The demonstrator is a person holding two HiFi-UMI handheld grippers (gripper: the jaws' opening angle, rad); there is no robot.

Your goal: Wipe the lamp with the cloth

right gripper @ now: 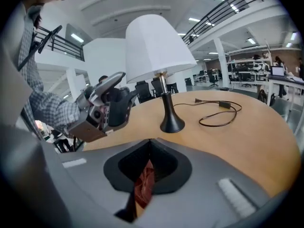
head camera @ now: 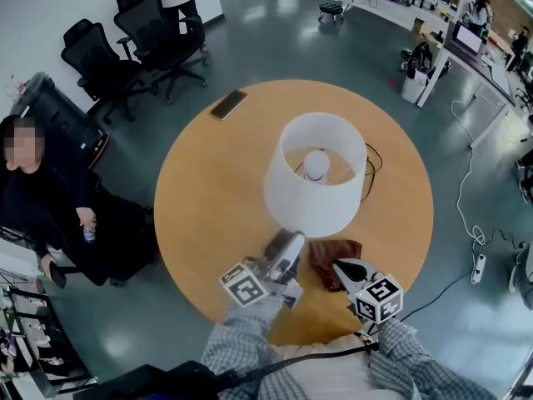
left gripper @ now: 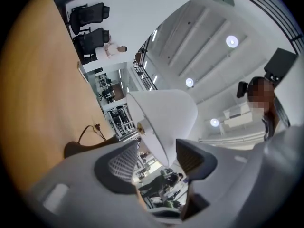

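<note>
Your right tongs (right gripper: pixel 149 145) are clenched on the cloth (right gripper: pixel 144 186): a fold of reddish-brown fabric is pinched in the narrow slit between the two pads. In the head view the rest of it bunches out ahead of the tongs, towards the lamp (head camera: pixel 287 197). I can't tell whether that loose part rests on the worktop (head camera: pixel 208 207) or hangs just above it. Your left tongs (left gripper: pixel 159 158) are released, jaws well apart and gripping nothing. They are tipped upward, so their camera looks at the underside of the white shade (left gripper: pixel 166 113). The shade's lower rim lines up with the gap between the pads, but neither pad presses on it. From above, these tongs sit at the near side of the shade, just beside its rim, with the right tongs close by on their right. The lamp stands upright near the middle of the round worktop, slightly towards the right edge. Its black flared base (right gripper: pixel 172 122) sits flat on the wood, with a slim stem rising into the shade. Its black cord (right gripper: pixel 218 115) lies in a loose loop on the worktop beyond the base, the plug end lying free. A phone (head camera: pixel 228 104) lies flat near the far left edge, well apart from the lamp. Off the worktop, black office chairs (head camera: pixel 158 32) stand on the floor past the far left edge, and a seated person (head camera: pixel 50 215) in dark clothes is at the left.
</note>
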